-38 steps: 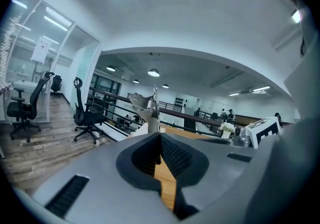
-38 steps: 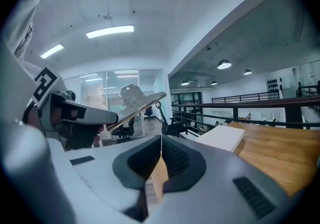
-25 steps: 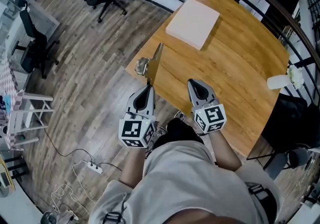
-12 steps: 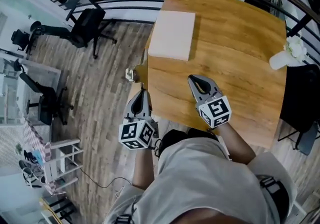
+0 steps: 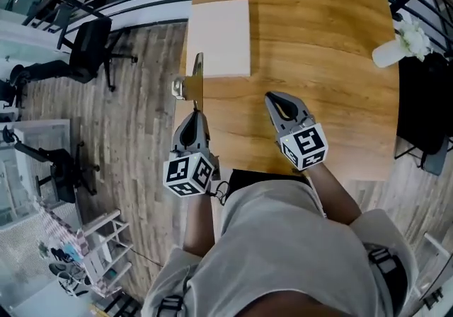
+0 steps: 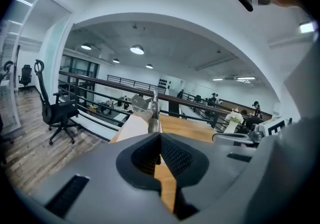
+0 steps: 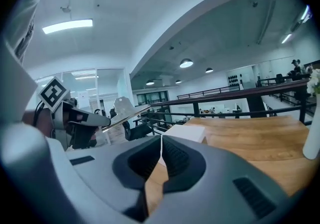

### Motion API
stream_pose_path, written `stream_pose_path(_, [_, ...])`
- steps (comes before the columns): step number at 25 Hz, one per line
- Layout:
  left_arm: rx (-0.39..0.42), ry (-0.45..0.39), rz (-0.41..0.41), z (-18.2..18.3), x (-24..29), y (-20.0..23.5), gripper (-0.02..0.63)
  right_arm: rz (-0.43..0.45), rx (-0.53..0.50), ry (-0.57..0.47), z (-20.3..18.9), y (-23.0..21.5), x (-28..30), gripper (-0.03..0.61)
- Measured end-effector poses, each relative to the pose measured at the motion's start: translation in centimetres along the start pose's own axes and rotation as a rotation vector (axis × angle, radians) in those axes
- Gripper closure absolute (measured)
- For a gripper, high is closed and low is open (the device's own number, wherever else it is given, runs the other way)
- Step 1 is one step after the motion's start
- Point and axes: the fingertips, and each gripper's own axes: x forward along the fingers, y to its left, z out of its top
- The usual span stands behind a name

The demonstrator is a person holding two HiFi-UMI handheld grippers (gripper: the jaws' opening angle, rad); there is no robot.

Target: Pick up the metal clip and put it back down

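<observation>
my left gripper (image 5: 195, 116) is clamped on the metal clip (image 5: 192, 81), lifted by the wooden table's (image 5: 318, 54) left edge. my right gripper (image 5: 274, 101) is closed and empty. pickup looks done; setting it down remains.

Bright, even indoor light from ceiling lamps (image 6: 136, 49); heavy fisheye curvature, dark vignetted corners.

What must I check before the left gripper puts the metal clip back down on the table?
1. Jaws of the left gripper shut on the metal clip: ok.
2. Clip wholly over the table: not ok; in the head view it hangs at the left edge, partly over the floor.
3. Clip's height above the wood: cannot tell.
4. Jaws of the right gripper together, empty, apart from the clip: ok.
5. Landing spot free of the white pad: ok; bare wood lies between the grippers.
</observation>
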Motion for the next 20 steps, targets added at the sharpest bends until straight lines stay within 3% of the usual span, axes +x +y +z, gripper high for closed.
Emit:
stream_pose_path(8, [-0.004, 0.092, -0.117, -0.6, 6.4, 1.9, 0.589, -0.106, 0.012, 0.068, -0.7, -0.6, 2.2, 0.551])
stream_pose_path(20, [0.01, 0.187, -0.183, -3.8, 13.5, 3.3, 0.589, -0.235, 0.052, 0.128, -2.3, -2.3, 2.3, 0.551])
